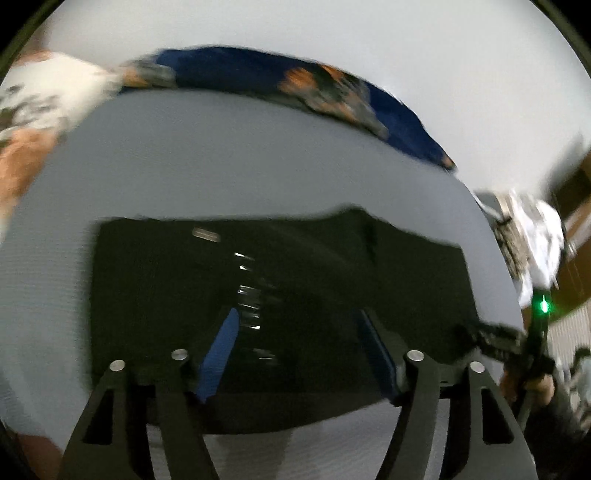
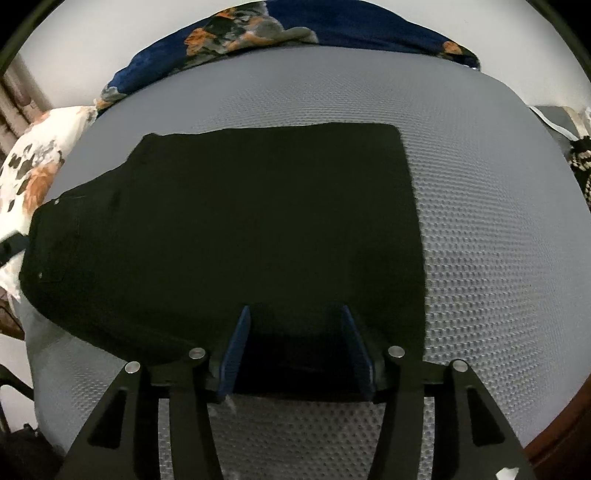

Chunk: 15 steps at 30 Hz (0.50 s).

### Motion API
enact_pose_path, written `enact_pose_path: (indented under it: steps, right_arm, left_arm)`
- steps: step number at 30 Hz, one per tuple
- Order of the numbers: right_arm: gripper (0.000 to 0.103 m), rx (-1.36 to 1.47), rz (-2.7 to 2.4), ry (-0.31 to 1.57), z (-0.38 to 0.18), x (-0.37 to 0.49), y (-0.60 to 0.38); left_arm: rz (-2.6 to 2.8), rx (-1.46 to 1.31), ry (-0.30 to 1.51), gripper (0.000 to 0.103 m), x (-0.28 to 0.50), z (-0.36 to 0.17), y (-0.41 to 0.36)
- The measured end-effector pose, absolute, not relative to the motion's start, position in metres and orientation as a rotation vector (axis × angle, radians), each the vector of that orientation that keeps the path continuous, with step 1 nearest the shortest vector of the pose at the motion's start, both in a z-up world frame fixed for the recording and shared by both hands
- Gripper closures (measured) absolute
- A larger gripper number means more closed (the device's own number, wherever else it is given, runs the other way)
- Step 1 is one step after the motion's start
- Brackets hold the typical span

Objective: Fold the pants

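Black pants [image 2: 240, 229] lie folded flat on a grey dimpled mattress [image 2: 498, 258], waistband end to the left in the right wrist view. My right gripper [image 2: 295, 332] stands open over the pants' near edge, its blue pads [image 2: 236, 350] apart with only flat cloth below them. The left wrist view is blurred. In it the pants [image 1: 166, 277] spread across the middle, with bright metal glints [image 1: 251, 295] near the centre. My left gripper [image 1: 299, 332] hangs open above them, holding nothing. The right gripper [image 1: 491, 339], held by a hand [image 1: 517, 384], shows at the pants' right edge.
A dark blue floral blanket [image 2: 332, 26] lies bunched along the mattress's far edge. A white floral pillow [image 2: 33, 166] sits at the far left. Patterned cloth [image 1: 532, 236] and brown wooden furniture [image 1: 576, 229] stand beyond the right side. Bare mattress [image 1: 240, 155] surrounds the pants.
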State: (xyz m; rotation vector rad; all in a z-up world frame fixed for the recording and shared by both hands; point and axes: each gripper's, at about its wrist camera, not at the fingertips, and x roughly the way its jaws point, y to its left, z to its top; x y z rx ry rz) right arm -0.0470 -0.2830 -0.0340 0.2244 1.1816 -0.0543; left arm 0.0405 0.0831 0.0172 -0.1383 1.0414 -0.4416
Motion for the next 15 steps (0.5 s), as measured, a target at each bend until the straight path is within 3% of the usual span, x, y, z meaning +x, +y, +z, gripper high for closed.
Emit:
enact_pose_path:
  steps: [8, 15]
  right_arm:
    - [0.053, 0.227, 0.067, 1.191, -0.034, -0.024, -0.234]
    - [0.053, 0.269, 0.201, 1.22, -0.036, -0.002, -0.18]
  left_arm:
    - [-0.312, -0.361, 1.098, 0.034, 0.059, 0.009, 0.195]
    - [-0.328, -0.467, 1.205, 0.034, 0.065, -0.02, 0.223]
